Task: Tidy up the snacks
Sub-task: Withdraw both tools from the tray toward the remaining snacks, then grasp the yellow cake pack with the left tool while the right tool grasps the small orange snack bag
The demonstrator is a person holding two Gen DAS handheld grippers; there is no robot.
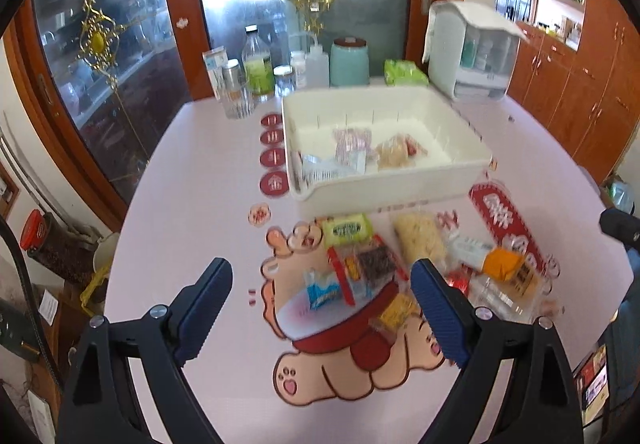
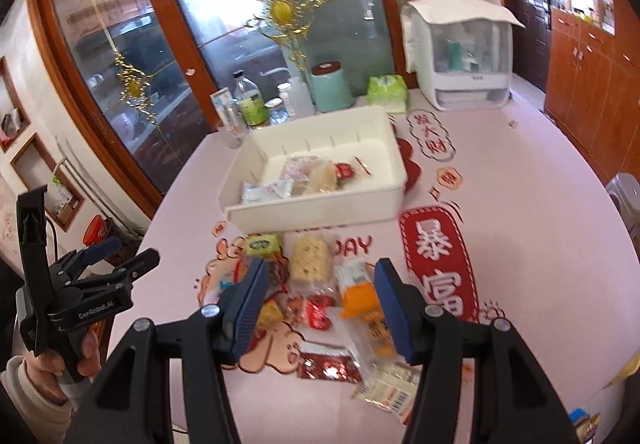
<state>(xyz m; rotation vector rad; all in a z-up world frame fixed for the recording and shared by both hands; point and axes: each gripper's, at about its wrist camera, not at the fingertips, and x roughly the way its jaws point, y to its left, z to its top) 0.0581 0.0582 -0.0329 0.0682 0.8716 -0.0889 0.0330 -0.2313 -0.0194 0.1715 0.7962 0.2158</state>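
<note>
The left gripper (image 1: 322, 314) is hovering at the bottom of the left wrist view with its fingers spread wide and released, nothing between them. The right gripper (image 2: 320, 310) is hovering at the bottom of the right wrist view, fingers partly apart and grasping nothing. Loose snacks (image 2: 312, 276) are lying in a pile on the pink table (image 2: 540, 244) at frame centre, beneath both grippers. The white bin (image 2: 320, 208) is sitting just above the pile and is holding several packets (image 2: 316, 178). A hand (image 2: 86, 358) is gripping the left gripper's handle at lower left.
</note>
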